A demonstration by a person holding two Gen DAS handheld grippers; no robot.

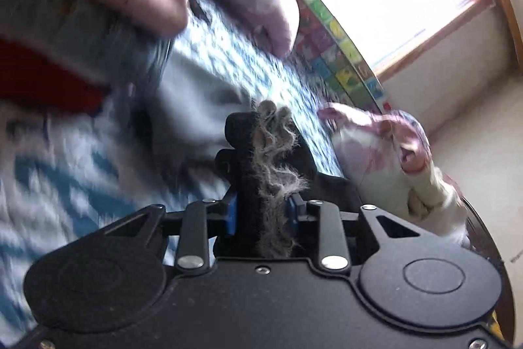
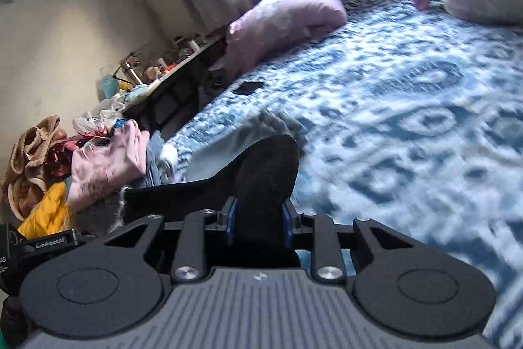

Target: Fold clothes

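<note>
Fabric fills both grips: our left gripper and right gripper each clamp the black garment with fuzzy grey trim, lifted between the fingers above the blue-and-white patterned bedspread. Next, probably, spreading it flat.

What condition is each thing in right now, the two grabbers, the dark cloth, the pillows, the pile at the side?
Left gripper: shut on the black garment.
Right gripper: shut on the black garment.
Black garment: held up, fuzzy grey edge showing.
Pink pillow: lying at the bedspread's far edge.
Bedspread: spread flat.
Clothes pile: heaped, unfolded.
</note>
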